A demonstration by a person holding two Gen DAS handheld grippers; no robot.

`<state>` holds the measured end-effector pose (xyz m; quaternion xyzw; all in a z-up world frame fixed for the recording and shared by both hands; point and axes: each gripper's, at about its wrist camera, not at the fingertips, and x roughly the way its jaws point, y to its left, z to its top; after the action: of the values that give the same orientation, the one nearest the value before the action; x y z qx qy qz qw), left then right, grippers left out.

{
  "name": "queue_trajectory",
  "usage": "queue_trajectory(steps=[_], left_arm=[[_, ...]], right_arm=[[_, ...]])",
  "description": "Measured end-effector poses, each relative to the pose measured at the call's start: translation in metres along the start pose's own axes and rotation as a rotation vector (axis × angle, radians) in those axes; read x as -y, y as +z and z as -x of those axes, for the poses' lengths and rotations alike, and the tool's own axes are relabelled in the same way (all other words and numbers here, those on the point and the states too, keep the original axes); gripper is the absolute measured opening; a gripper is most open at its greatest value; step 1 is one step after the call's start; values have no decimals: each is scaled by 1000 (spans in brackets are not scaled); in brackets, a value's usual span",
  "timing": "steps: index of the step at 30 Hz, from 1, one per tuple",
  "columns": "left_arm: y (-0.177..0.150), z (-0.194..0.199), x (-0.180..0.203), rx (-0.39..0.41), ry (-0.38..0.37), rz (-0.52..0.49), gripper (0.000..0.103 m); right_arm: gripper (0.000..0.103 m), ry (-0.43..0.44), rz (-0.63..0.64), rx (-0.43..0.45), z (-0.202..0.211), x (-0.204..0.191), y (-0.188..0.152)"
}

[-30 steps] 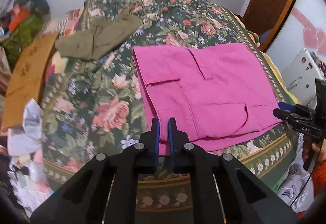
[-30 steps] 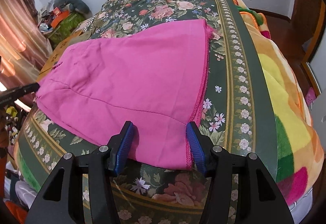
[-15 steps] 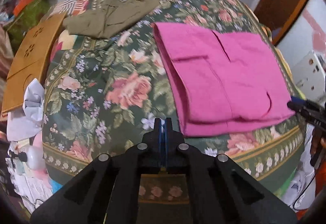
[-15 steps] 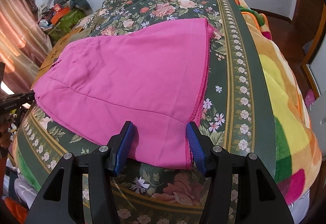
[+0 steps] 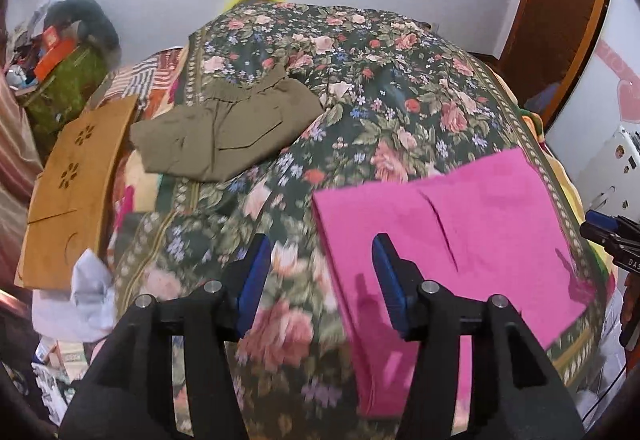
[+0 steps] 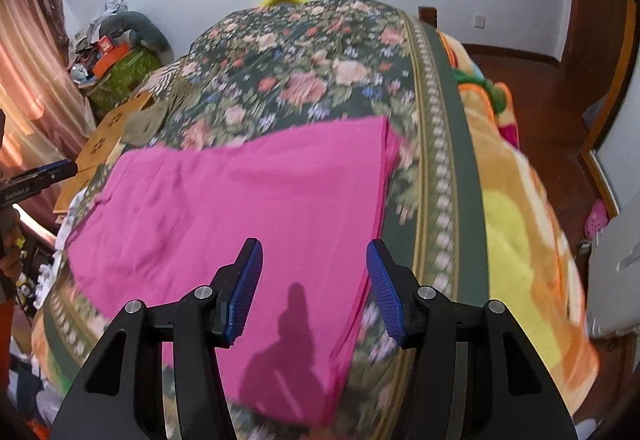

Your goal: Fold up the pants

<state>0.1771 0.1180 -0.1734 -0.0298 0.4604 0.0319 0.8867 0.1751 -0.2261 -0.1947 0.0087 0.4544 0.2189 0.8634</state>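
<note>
The pink pants point(image 5: 452, 240) are lying folded in a neat rectangle near the foot of the bed point(image 5: 360, 51), so the folding is looking essentially done. The left hand-held gripper point(image 5: 318, 280) has just been opening, with nothing between its jaws; the right hand-held gripper point(image 6: 314, 288) is hovering half-open and empty above the pants.

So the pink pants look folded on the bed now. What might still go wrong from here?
1. The pink pants lie close to the near edge of the floral bedspread; a nudge could slide them off.
2. Both tongs, left and right, hang open above the cloth; a lowered tip might snag and undo the fold.
3. The olive pants look only loosely folded.
</note>
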Motion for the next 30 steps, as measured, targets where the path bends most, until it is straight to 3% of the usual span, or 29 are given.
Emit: queue_trajectory(steps=[6,14,16,18,20,22,23,24,25,30], left_arm=[[25,-46,-4,-58,-17,36,53],[15,-103,-13,-200,-78,134,53],[10,-105,-14,-195,-86,150,53],[8,-104,-15,-190,-106,161,51],[6,-104,-17,-200,-159,181,35],[6,-102,-15,-201,-158,173,32],[6,-100,-12,-191,-141,159,27],[4,-98,-8,-178,-106,141,23],[2,-96,-2,-166,-64,110,19],[-5,-92,8,-123,33,41,11]], right_arm=[[50,-18,5,17,-25,17,35],[50,-52,-6,-1,-79,40,71],[50,-43,-25,-18,-95,46,76],[50,-35,-42,-31,-107,51,79],[50,-21,-52,-50,-120,54,81],[50,-10,-43,-50,-125,52,80],[37,-11,-23,-33,-124,49,79],[16,-3,-1,-26,-124,46,78],[9,0,19,-23,-124,42,78],[4,-68,103,-10,-123,29,76]])
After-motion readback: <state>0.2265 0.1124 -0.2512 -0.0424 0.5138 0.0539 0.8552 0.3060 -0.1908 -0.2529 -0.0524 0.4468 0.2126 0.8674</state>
